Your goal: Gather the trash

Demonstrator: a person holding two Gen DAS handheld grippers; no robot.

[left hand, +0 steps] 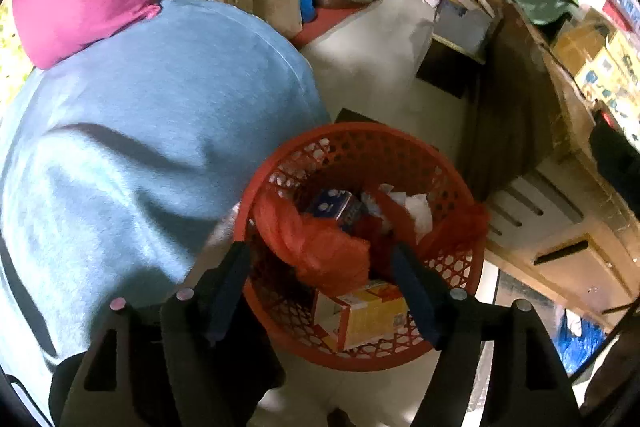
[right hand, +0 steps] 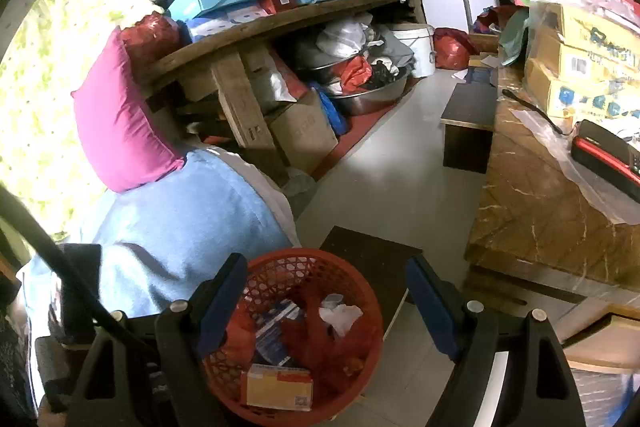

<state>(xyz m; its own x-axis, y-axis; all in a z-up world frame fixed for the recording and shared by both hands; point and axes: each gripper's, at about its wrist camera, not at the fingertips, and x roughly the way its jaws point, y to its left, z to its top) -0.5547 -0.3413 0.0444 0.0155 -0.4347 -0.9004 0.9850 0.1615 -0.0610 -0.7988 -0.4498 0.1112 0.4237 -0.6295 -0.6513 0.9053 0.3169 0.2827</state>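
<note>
1. We see the left gripper (left hand: 320, 259) hanging over the red basket (left hand: 400, 143), jaws spread wide with nothing between them. It looks like a spot to drop or reach for trash, though we can't tell which.
2. The right gripper (right hand: 326, 277) is also spread and empty, above the same red basket (right hand: 360, 279) from further back.
3. The collected trash sits inside the basket: an orange plastic bag (left hand: 320, 247), a yellow carton (left hand: 368, 315), a blue-printed box (left hand: 334, 207) and crumpled white paper (left hand: 416, 207). The basket stands on the pale floor (left hand: 380, 75), just beside the blue cushion (left hand: 160, 127); we judge that placement keeps it within reach of both hands.
4. Left-only: a closer look down into the basket, where the bag drapes over its rim.
5. Right-only: the wooden shelf (right hand: 280, 23) stacked with storage boxes, the marble-patterned counter (right hand: 532, 195) with a red-and-black device (right hand: 604, 159), and a dark stool (right hand: 372, 259) touching or right behind the basket.
6. Both views show a pink pillow (right hand: 120, 123) resting on the cushion.
</note>
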